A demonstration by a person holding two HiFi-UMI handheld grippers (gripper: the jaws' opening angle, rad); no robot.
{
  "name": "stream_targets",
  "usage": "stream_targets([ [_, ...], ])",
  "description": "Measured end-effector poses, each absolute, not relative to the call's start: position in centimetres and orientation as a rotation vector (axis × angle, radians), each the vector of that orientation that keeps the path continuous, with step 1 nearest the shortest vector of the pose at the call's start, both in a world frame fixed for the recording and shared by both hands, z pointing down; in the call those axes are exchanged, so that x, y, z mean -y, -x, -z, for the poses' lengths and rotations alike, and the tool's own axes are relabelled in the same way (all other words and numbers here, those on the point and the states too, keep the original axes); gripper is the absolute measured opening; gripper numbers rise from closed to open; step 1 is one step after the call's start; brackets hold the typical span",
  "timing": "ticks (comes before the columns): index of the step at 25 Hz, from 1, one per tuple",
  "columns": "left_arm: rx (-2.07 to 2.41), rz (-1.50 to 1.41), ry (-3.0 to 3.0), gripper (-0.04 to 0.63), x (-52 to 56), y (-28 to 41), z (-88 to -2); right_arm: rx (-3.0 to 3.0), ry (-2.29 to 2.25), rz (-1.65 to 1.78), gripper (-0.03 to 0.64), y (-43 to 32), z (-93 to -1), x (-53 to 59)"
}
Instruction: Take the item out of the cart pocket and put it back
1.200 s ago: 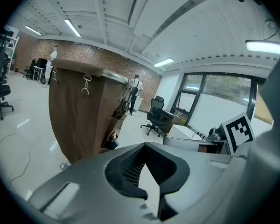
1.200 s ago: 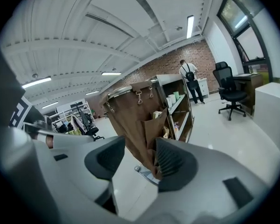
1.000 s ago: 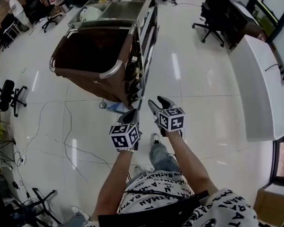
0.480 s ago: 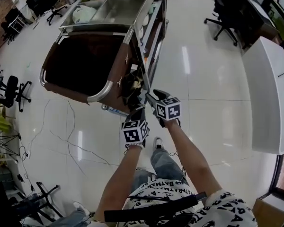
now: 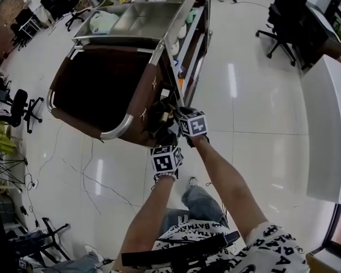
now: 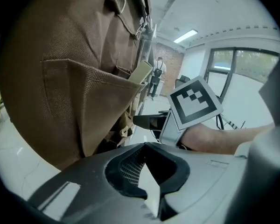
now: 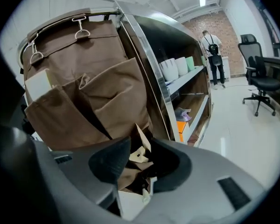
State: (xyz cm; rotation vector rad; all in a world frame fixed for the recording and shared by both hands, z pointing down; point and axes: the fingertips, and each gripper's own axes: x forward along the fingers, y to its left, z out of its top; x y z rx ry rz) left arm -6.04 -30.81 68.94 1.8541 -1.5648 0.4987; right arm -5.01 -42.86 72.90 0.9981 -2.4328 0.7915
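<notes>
A brown cloth bag (image 5: 99, 84) hangs on the steel cart (image 5: 159, 16), with pockets (image 7: 107, 97) sewn on its near side. A cream flat item (image 7: 37, 85) sticks out of an upper pocket; the same cream flat item (image 6: 141, 73) shows in the left gripper view. Crumpled brown and cream card pieces (image 7: 137, 155) fill a lower pocket. My right gripper (image 5: 176, 114) is at that lower pocket, its jaws open and just closing, the card pieces showing in the gap between them. My left gripper (image 5: 167, 138) hangs just below and beside it, shut and empty.
Steel shelves (image 7: 186, 78) beside the bag carry white cups and an orange item (image 7: 181, 125). A black office chair (image 7: 259, 80) and a standing person (image 7: 213, 55) are farther back. A white counter (image 5: 329, 129) runs along the right. Cables (image 5: 85, 175) lie on the glossy floor.
Both grippers have moved forward to the cart's side pockets, the right one leading. The cart now fills more of the head view.
</notes>
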Motion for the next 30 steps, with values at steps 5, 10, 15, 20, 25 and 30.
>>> stream_targets([
  [5, 1.575, -0.493, -1.851, 0.003, 32.0, 6.2, -70.2, 2.437, -0.936, -0.749, 0.149, 7.0, -74.1, 44.9],
  [10, 1.564, -0.497, -1.861, 0.003, 32.1, 6.1, -71.0, 2.408, -0.942, -0.695, 0.095, 7.7, -75.4, 45.7],
  [15, 1.563, -0.500, -1.880, 0.003, 32.8, 6.1, -71.1, 2.362, -0.928, -0.606, 0.055, 7.4, -76.0, 46.3],
  [20, 1.563, -0.489, -1.880, 0.003, 32.6, 6.0, -70.3, 2.439, -0.973, -0.532, 0.048, 6.6, -72.1, 46.4],
  [25, 1.547, -0.487, -1.889, 0.003, 32.0, 5.3, -68.8, 2.468, -1.049, -0.496, 0.046, 4.4, -69.0, 45.5],
  [30, 1.513, -0.488, -1.927, 0.003, 30.6, 4.3, -66.6, 2.476, -1.151, -0.480, 0.046, 1.6, -65.0, 43.2],
])
